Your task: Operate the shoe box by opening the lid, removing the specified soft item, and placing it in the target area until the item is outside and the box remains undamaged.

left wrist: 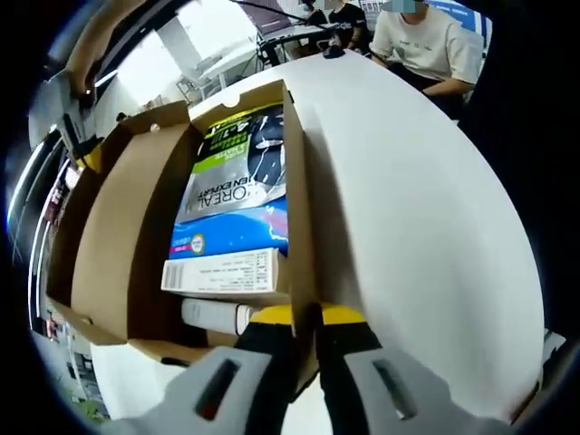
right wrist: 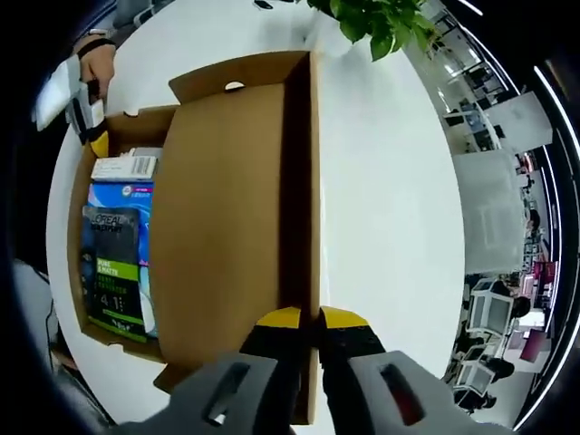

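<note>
- Left gripper view: cardboard shoe box (left wrist: 118, 245) is seen lying open on a white table (left wrist: 426, 208); the box's right wall (left wrist: 299, 208) is pinched edge-on by the left gripper (left wrist: 308, 319), jaws narrowed onto the cardboard.
- Inside the box, a blue-and-green L'Oreal pouch (left wrist: 240, 186) is laid flat, with a white carton (left wrist: 222, 270) on its near end and a white tube (left wrist: 217, 315) just beneath that.
- A seated person (left wrist: 426, 41) is visible past the table's far edge.
- Right gripper view: the opened lid (right wrist: 231, 208) is held by its edge in the right gripper (right wrist: 311, 322), jaws drawn close on the cardboard; the pouch (right wrist: 113, 272) and carton (right wrist: 127, 166) sit in the tray to the left.
- The other gripper (right wrist: 77, 100) is seen at the box's far corner; a plant (right wrist: 381, 23) stands beyond.
- Judgement: the lid is already open, the soft item is still inside. The pouch is likely the target; the lid should be released gently, the wall grip kept light so the cardboard is not creased, and the pouch lifted by an edge.
</note>
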Motion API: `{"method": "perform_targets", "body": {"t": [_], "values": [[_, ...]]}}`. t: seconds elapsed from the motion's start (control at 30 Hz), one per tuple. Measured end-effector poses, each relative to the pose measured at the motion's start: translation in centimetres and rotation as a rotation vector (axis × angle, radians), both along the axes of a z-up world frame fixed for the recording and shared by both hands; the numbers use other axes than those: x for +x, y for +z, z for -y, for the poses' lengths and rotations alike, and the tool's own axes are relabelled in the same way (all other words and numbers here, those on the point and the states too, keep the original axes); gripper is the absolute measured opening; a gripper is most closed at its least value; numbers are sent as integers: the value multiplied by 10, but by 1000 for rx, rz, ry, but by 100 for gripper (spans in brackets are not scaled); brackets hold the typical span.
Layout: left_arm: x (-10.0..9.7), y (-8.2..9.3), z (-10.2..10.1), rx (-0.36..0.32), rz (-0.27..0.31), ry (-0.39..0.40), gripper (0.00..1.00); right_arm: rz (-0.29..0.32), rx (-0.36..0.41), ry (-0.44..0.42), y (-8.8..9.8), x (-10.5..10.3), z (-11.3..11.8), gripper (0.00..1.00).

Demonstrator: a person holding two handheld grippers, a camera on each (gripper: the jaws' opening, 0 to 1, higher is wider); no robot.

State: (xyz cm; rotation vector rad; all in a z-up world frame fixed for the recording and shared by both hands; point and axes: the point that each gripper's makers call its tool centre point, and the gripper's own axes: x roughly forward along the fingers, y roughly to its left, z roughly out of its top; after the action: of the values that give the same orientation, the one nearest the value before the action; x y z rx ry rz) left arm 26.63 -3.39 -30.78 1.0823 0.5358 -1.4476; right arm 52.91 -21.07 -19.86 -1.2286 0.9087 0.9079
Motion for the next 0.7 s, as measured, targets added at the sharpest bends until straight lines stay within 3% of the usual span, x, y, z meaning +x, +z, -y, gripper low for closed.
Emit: {"method": "perform_targets", "body": {"t": [0.33,0.7], "values": [[3,0,1,-5,-2,-6,6,-93,3,-11,-20,11,3,4],[3,0,2,-9,-6,-7,6,-134,16,-24,-43,17,6,7]]}}
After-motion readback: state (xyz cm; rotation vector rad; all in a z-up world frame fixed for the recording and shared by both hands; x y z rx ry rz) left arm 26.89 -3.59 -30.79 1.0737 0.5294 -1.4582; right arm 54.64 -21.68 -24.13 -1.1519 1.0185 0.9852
